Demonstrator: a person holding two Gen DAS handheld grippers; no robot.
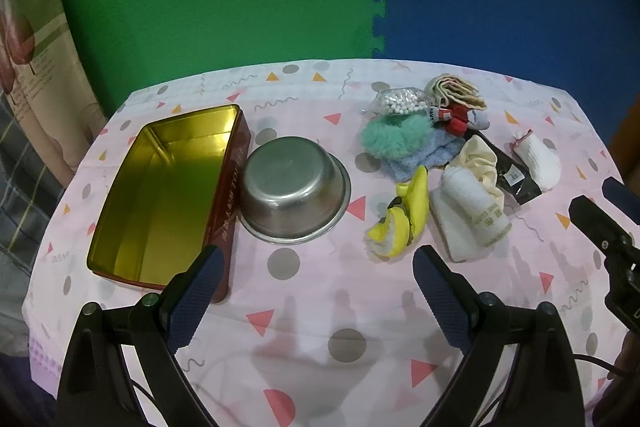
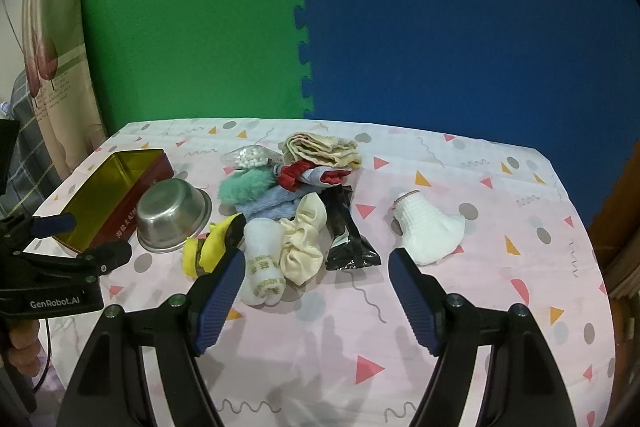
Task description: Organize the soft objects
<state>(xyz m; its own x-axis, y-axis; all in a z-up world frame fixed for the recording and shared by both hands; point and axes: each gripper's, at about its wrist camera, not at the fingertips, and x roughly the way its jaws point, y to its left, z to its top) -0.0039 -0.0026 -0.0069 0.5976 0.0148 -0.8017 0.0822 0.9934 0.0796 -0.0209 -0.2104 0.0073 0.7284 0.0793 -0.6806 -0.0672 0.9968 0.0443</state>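
On the pink patterned cloth-covered surface (image 1: 320,307), the far left holds an open rectangular tin box with a gold interior and dark red walls (image 1: 168,187), nothing visible inside it. Touching its right wall is a round stainless steel bowl (image 1: 294,187), which looks turned rim-down on the cloth.

Right of the bowl, the soft objects lie in a loose heap. Nearest the bowl is a crumpled yellow rubber glove (image 1: 400,215). Behind it, at about 12 o'clock, sit a fluffy mint-green scrunchie (image 1: 396,137) on a light blue fuzzy cloth (image 1: 420,155), then a clear bag of small white beads (image 1: 400,101). Further right come a rolled white towel with printed lettering (image 1: 468,215), a cream satin scrunchie (image 1: 484,159), a red-and-grey sock (image 1: 460,117), a folded beige cloth (image 1: 456,89) and a black glossy packet (image 1: 512,171). Apart from the heap, furthest right, lies a white knitted sock (image 1: 538,157).

The left hand-held gripper (image 1: 316,291) has its fingers spread wide apart, holding nothing; the glove lies at about 1 o'clock from it, the tin at 10 o'clock. The right hand-held gripper (image 2: 316,287) is likewise spread wide and unloaded; the cream scrunchie and packet sit at 12 o'clock between its fingertips, the white towel just beside its left finger (image 2: 220,295), and the white sock at 1 o'clock.
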